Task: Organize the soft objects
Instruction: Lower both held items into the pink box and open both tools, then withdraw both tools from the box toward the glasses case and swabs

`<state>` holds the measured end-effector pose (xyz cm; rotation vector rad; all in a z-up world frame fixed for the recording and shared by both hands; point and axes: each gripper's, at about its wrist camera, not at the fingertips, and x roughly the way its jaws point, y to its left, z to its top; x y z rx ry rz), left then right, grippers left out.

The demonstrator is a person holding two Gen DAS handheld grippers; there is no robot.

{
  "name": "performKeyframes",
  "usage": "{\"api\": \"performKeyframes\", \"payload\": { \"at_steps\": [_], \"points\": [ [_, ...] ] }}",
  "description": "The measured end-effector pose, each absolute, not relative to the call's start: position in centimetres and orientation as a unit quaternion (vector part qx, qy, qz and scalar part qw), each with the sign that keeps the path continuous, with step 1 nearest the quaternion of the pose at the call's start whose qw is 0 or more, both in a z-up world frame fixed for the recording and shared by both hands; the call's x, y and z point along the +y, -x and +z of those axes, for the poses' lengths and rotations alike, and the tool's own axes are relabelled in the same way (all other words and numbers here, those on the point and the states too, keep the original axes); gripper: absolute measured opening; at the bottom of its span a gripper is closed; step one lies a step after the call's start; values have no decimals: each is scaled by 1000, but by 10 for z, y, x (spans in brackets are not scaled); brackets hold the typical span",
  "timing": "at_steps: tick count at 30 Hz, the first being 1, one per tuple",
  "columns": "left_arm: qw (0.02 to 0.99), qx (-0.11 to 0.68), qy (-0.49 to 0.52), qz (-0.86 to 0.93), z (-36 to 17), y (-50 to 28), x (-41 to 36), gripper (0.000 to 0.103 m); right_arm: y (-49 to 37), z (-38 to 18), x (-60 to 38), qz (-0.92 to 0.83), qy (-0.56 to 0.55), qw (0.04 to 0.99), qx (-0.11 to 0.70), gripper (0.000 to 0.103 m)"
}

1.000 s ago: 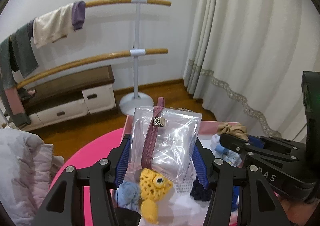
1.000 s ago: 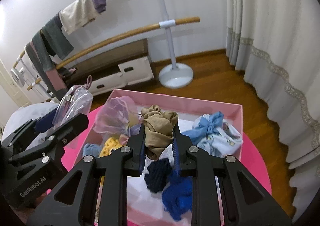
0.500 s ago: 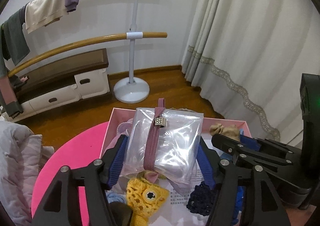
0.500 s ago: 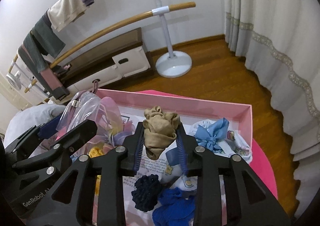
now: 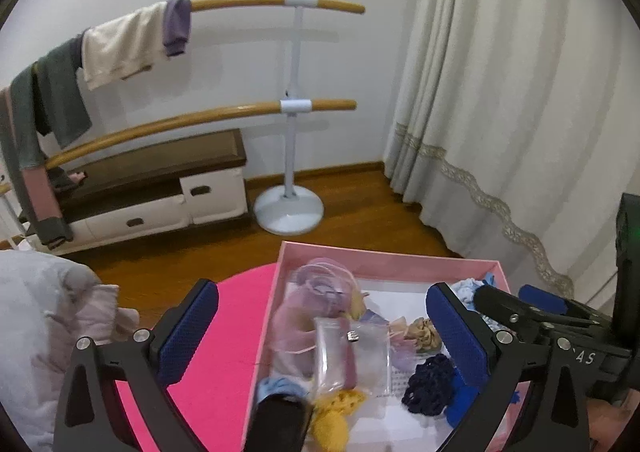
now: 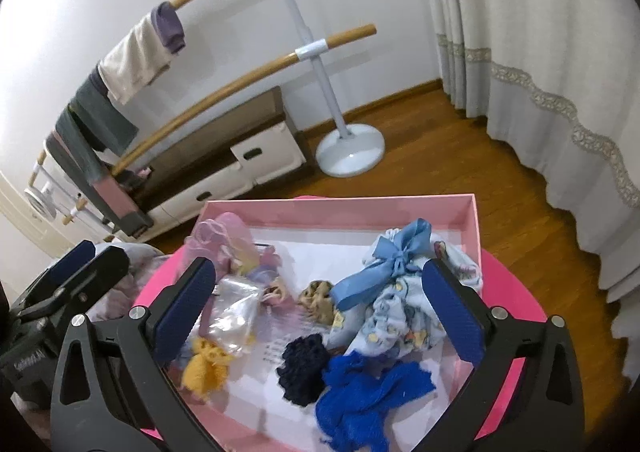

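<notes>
Both the left gripper (image 5: 320, 328) and right gripper (image 6: 320, 304) were opening wide and empty above the shallow pink cardboard box (image 6: 340, 208), where the clear zip pouch (image 5: 352, 356) and tan scrunchie (image 6: 318, 298) lay near its middle, so the release looked finished and picking another soft item seemed next.

Box (image 6: 472, 220) on table (image 6: 516, 292); pouch (image 6: 236, 312) left inside, scrunchie (image 6: 318, 298) centre, bundle (image 6: 404, 316) right.
</notes>
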<state>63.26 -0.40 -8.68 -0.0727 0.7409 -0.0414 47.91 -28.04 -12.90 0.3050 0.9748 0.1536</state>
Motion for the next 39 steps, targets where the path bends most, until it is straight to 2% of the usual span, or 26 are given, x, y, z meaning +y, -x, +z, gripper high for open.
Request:
{"api": "performKeyframes", "payload": {
  "at_steps": [11, 16, 29, 39],
  "points": [
    [956, 292, 8, 12, -60, -533, 1, 103, -418, -76, -264, 62, -121, 897, 421, 103],
    [962, 274, 4, 20, -70, -449, -3, 103, -375, -52, -250, 44, -92, 913, 394, 103],
    [965, 258, 12, 37, -76, -281, 4, 103, -280, -19, -229, 9, -32, 940, 339, 103],
    [967, 252, 11, 46, -80, -197, -3, 103, -228, -19, -223, 5, -33, 946, 324, 103]
  ]
}}
